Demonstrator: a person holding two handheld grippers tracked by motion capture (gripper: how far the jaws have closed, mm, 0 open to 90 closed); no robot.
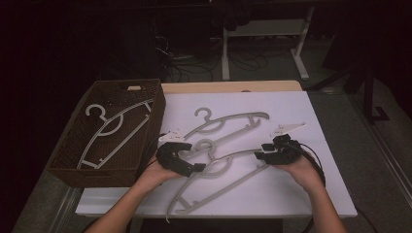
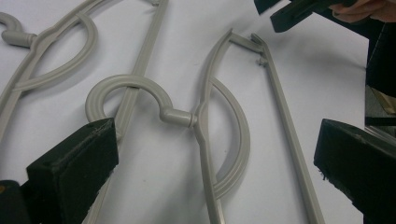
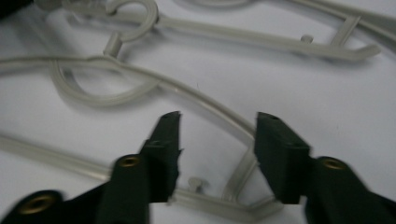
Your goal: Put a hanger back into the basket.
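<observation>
Both forearms come up from the bottom of the frame, and the near grey plastic hanger (image 1: 221, 177) lies on the white table (image 1: 291, 194) in the lower middle — between the hands. The left gripper (image 1: 194, 167) sits by its hook with jaws spread wide. The right gripper (image 1: 260, 154) hovers over its right end — jaws apart too, holding nothing.

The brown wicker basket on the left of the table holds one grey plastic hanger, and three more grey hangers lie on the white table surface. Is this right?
Not quite. The brown wicker basket does hold one grey plastic hanger, but the high view shows two hangers on the white table surface, not three: a far hanger and a near hanger, on which both open claws are closing in.
</observation>
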